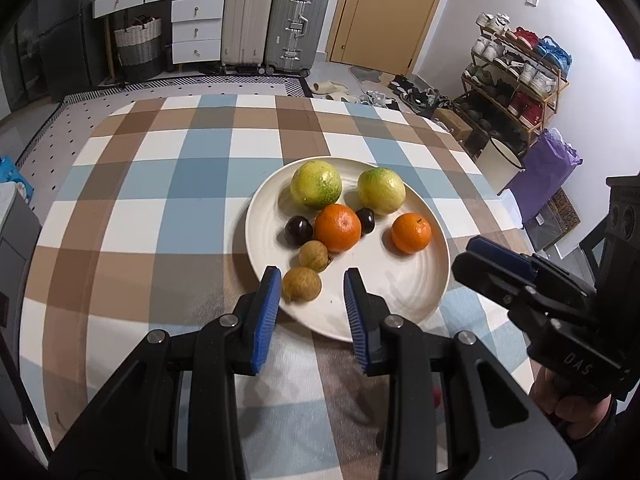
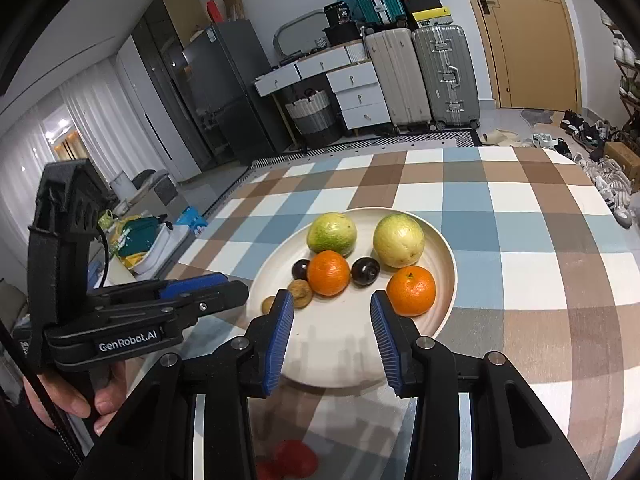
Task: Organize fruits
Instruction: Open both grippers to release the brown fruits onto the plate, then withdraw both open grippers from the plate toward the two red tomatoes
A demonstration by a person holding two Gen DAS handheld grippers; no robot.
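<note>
A white plate (image 1: 400, 292) (image 2: 344, 340) on the checked tablecloth holds two green-yellow citrus fruits (image 1: 316, 184) (image 2: 332, 233), two oranges (image 1: 338, 227) (image 2: 411, 290), two dark plums (image 1: 298, 231) (image 2: 365, 271) and two small brown fruits (image 1: 302, 284) (image 2: 301, 294). My left gripper (image 1: 313, 280) is open and empty, its fingers either side of the nearest brown fruit at the plate's near rim. My right gripper (image 2: 332, 304) is open and empty over the plate's near part, its right finger beside the right orange. It also shows in the left wrist view (image 1: 500, 260).
The table (image 1: 152, 208) is covered by a blue, brown and white checked cloth. A red object (image 2: 288, 460) lies below my right gripper, partly hidden. Suitcases (image 1: 276, 24), drawers and a shoe rack (image 1: 516, 76) stand beyond the table.
</note>
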